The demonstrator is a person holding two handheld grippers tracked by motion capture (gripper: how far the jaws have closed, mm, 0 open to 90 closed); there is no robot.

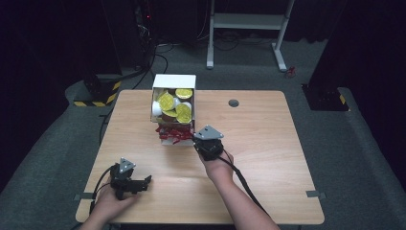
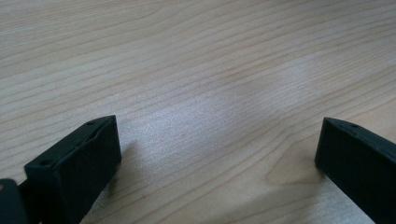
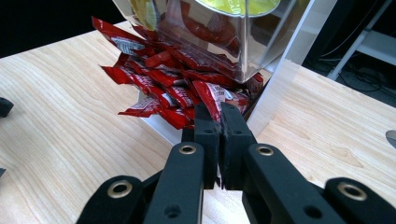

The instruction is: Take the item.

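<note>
pinching a red sachet between its closed jaws, the right gripper sits at the near edge of the white box, mid-table toward the far side, where the red sachets spill out below yellow-lidded cups. the left gripper rests near the table's near left corner, jaws apart over bare wood.
</note>
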